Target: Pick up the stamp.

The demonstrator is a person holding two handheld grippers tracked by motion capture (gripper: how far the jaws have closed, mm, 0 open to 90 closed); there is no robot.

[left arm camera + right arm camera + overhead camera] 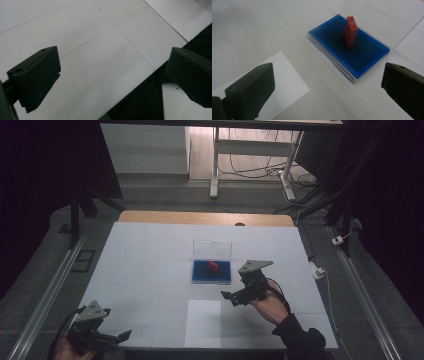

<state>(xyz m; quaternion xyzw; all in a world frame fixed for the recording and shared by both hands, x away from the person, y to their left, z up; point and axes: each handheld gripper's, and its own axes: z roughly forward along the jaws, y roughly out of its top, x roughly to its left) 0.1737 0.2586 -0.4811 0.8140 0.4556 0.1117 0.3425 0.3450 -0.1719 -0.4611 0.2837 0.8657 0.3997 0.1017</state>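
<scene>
A blue ink pad lies in a clear case at the table's middle, its clear lid standing up behind it. A small red stamp stands upright on the pad. In the right gripper view the red stamp rises from the blue pad ahead of my jaws. My right gripper hovers right of and nearer than the pad, and the right gripper is open and empty. My left gripper sits at the table's near left corner. The left gripper is open over bare table.
A white sheet of paper lies at the near middle of the table, between the two grippers, and the same paper shows under my right gripper's left jaw. The table's front edge runs under the left gripper.
</scene>
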